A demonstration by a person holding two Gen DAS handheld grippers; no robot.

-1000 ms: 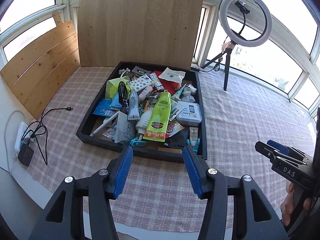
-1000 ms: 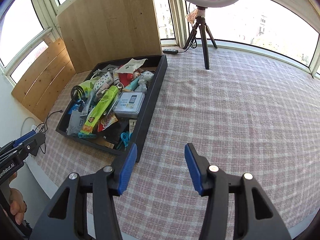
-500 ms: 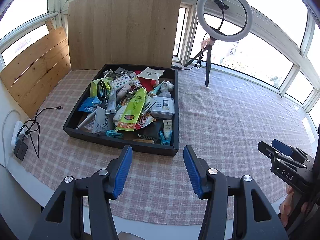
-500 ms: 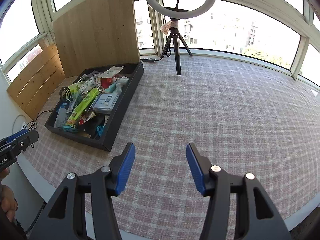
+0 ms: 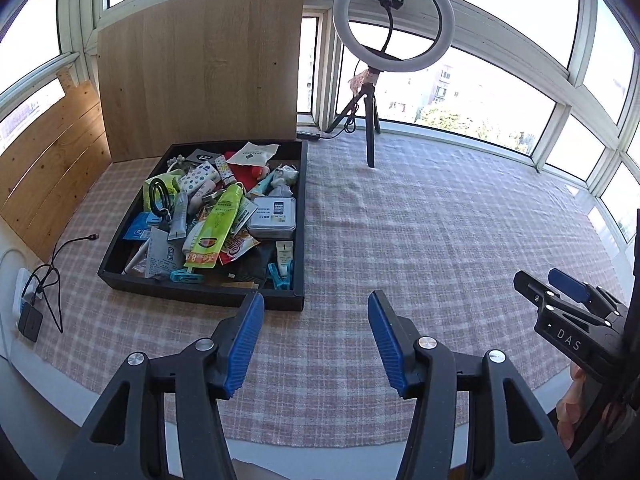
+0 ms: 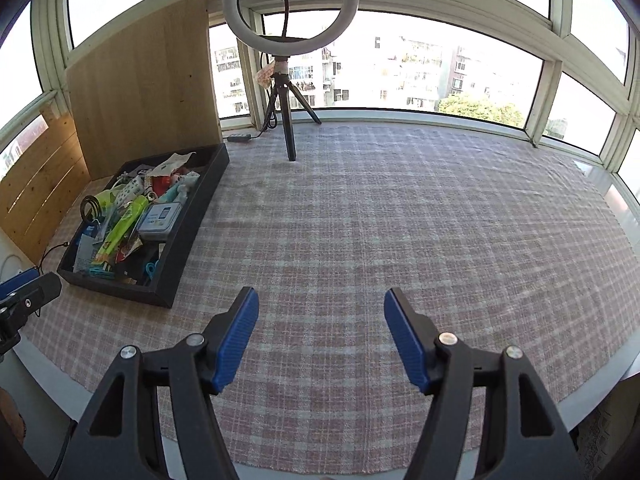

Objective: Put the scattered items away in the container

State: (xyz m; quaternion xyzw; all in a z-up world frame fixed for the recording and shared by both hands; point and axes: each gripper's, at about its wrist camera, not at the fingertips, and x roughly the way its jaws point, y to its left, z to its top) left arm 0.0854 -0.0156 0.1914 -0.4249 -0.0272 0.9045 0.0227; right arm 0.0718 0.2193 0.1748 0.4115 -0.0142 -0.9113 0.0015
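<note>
Two sides of the scene are taking up most of the view: the plaid tablecloth point(image 6: 400, 220) is covering the whole tabletop, and tall windows are wrapping around behind it. A big wooden board point(image 5: 200, 68) is leaning upright at the far left, just behind the black tray point(image 5: 301, 216), with a slatted wooden panel point(image 5: 48, 160) standing along the left edge. The ring light point(image 5: 394, 24) is standing on its tripod on the cloth, to the right of the board and beyond the tray's far right corner.

The tray is sitting on the left part of the cloth and is holding the jumble of small items: a long yellow-green tube point(image 5: 218, 228) is lying across the middle, a grey tin point(image 5: 273, 218) is resting beside it against the right wall, and blue clips point(image 5: 282, 276) are lying near the front right corner. The cloth to the right of the tray is lying bare.

The left gripper point(image 5: 316, 312) is hovering above the cloth just in front of the tray's near right corner, its blue pads spread wide apart and gripping nothing. The right gripper point(image 6: 321, 308) is hanging over the open cloth, well apart from the tray, its jaws likewise gaping and empty. A black cable point(image 5: 52, 264) is trailing off the left edge to a wall plug.
</note>
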